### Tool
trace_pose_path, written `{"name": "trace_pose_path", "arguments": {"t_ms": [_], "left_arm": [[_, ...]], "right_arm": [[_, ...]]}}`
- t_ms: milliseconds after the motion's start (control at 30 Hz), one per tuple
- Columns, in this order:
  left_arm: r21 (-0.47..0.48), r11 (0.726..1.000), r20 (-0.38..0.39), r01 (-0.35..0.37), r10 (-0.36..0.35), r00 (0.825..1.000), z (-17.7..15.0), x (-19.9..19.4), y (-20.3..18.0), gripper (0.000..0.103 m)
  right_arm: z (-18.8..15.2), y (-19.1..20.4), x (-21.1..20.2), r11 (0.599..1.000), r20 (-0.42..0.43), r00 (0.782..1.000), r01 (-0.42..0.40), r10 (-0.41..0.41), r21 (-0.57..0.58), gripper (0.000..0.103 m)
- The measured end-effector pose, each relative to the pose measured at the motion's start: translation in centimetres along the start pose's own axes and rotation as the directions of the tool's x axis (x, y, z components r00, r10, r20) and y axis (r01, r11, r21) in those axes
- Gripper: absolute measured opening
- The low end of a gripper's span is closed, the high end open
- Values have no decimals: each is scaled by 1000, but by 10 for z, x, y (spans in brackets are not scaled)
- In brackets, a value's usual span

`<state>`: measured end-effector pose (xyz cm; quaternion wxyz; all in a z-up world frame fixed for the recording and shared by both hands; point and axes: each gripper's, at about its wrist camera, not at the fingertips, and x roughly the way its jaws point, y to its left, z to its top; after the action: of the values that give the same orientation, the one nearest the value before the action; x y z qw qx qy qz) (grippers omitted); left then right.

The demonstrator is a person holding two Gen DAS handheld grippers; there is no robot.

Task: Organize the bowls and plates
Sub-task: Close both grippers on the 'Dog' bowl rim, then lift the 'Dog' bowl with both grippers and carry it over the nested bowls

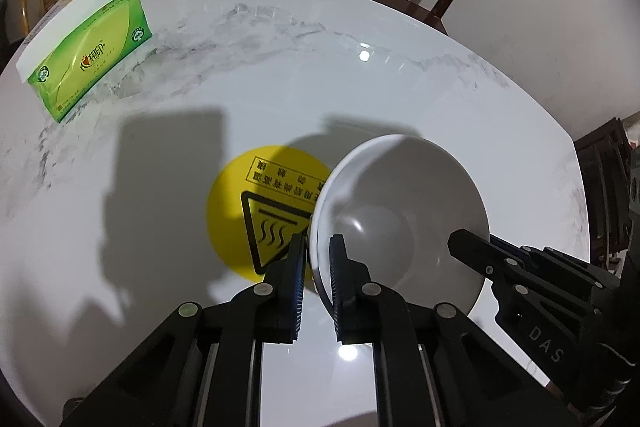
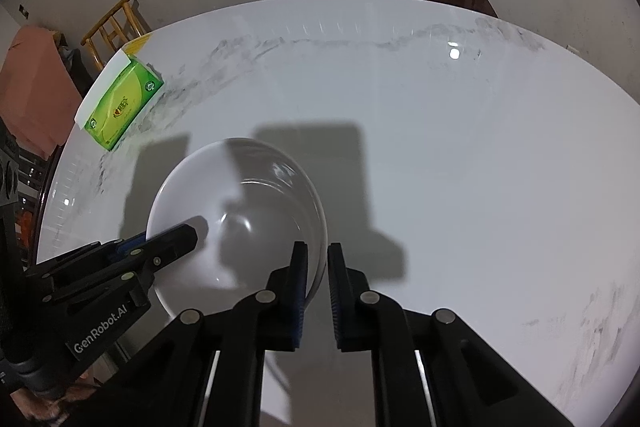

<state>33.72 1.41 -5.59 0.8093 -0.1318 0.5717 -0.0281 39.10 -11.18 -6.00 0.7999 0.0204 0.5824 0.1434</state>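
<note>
Two grippers pinch one white bowl on opposite rims: left gripper, right gripper; it sits beside the yellow sticker on the marble table

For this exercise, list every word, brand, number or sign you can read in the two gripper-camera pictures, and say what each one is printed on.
"DAS": on the right gripper body, left wrist view.
"GenRobot.AI": on the left gripper body, right wrist view.
"100%": in round badges on the green tissue pack.
Heart logo with a brand in Chinese characters: same pack, too blurred to read.
Hot-surface warning triangle with wavy lines: on the yellow round sticker.
Boxed Chinese text above the triangle: upside down, blurred, unreadable.
</note>
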Motion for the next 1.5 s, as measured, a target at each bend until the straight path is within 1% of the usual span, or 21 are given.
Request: {"name": "trace_pose_path", "arguments": {"t_ms": [233, 733, 1067, 1333, 1500], "left_arm": [[25, 1000, 0, -3, 3, 1000, -9, -16, -11, 9], [76, 997, 44, -2, -2, 999, -42, -64, -34, 9], [104, 995, 58, 5, -11, 998, -74, -98, -43, 9], [119, 993, 50, 21, -27, 998, -107, -118, -50, 9], [135, 991, 49, 22, -29, 998, -127, -130, -54, 9]], "right_arm": [[-14, -1, -19, 1000, 4, 1000, 6, -6, 4, 9], [-52, 6, -79, 1000, 55, 998, 27, -27, -10, 9], [-83, 15, -119, 999, 92, 995, 43, -41, -23, 9], [-119, 18, -146, 999, 98, 995, 32, -30, -20, 9], [-143, 22, -161, 999, 102, 994, 39, -36, -28, 9]]}}
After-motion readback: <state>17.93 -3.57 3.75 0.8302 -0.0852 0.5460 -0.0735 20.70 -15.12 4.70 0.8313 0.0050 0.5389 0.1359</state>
